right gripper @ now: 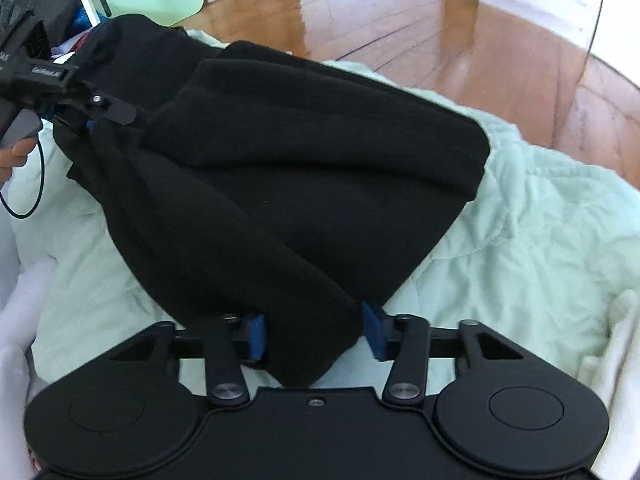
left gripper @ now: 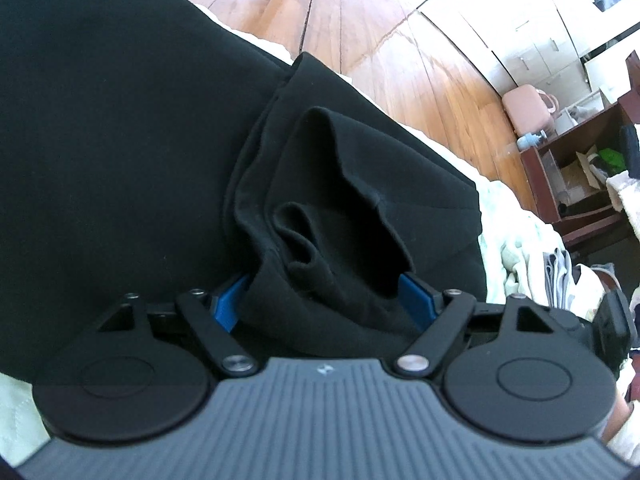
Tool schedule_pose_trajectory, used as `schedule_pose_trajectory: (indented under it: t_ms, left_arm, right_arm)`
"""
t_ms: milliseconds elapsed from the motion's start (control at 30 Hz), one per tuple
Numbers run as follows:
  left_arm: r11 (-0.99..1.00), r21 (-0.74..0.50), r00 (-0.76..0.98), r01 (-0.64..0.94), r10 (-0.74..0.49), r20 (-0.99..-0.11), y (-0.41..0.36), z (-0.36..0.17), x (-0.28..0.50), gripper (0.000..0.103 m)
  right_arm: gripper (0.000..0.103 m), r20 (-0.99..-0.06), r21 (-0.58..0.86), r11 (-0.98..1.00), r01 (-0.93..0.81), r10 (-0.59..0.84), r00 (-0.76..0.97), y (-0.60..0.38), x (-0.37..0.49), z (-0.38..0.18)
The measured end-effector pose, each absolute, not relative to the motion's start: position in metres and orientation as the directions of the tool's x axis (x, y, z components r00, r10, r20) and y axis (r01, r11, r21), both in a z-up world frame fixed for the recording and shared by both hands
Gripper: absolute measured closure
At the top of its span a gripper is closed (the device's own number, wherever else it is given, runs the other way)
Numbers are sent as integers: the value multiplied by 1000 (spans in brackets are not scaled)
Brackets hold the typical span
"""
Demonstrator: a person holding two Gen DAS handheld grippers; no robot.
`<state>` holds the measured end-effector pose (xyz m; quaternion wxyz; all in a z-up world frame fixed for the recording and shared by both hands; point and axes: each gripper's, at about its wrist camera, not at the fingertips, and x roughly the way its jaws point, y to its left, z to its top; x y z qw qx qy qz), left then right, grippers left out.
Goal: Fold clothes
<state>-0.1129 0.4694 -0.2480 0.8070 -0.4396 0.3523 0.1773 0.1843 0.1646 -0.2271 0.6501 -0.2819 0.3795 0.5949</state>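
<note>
1. Here, through my left wrist camera, my left gripper (left gripper: 326,300) is clamped on a bunched fold of the soft black fabric garment (left gripper: 120,140); the cloth fills the gap between my blue-padded fingers (left gripper: 416,300) and rises ahead of them in crumpled ridges. The rest of the garment spreads ahead and to the left of my jaws. Beyond it lies the glossy brown wooden floor (left gripper: 360,20), and right of my jaws a strip of the pale green quilted blanket (left gripper: 508,232) shows, with a dark red wooden shelf unit (left gripper: 572,184) farther off.

2. Through my right wrist camera, my right gripper (right gripper: 316,332) pinches a lower corner of the same garment (right gripper: 300,168) between its blue pads (right gripper: 256,336). From my jaws the cloth stretches ahead and to the left, up to my left gripper (right gripper: 116,114), which holds its far edge, a hand (right gripper: 16,156) partly visible behind it. Under the raised garment and right of my jaws lies the blanket (right gripper: 520,248); the floor (right gripper: 400,12) lies beyond.
</note>
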Motion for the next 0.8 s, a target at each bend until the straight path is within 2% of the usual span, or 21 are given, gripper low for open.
schedule_pose_trajectory:
  t_ms: [133,267,433,467,667,733,800]
  left_arm:
    - [551,-578,685,-602,-16,-728,468,-249,-112,24]
    - [541,-577,685,-611,-2,-728,466,-248,-110,24]
    - [535,-574,689,-619,19,-725,460,-249,-109,24]
    - [535,-572,689,-622,26,-725,459,-249,-109,24]
    - [522,-584,706,-622,50,-707,457,-243,-115,24]
    - [519,-597,720,-611,53,-692,459,-238,-121,24]
    - [524,-609,738,-596,59,-672,462,-231,-127,24]
  right_arm:
    - [73,-807,-96,120,-988,572,148,156,147,-227]
    - [76,-786,-292,130,-948,532,315,155,110,-233]
    - [82,-803,-235,308,-922,473,363,151,99,-240]
    - [85,-800,-222,337,-915,474,369,150,97,-240]
    - [89,-772,-145,424,-894,516,370,135,88,-212]
    - [89,-810,-105,398,-911,497,310,131,85,-213]
    - [98,-855,-58,366,-929,462,235,129,85,-219]
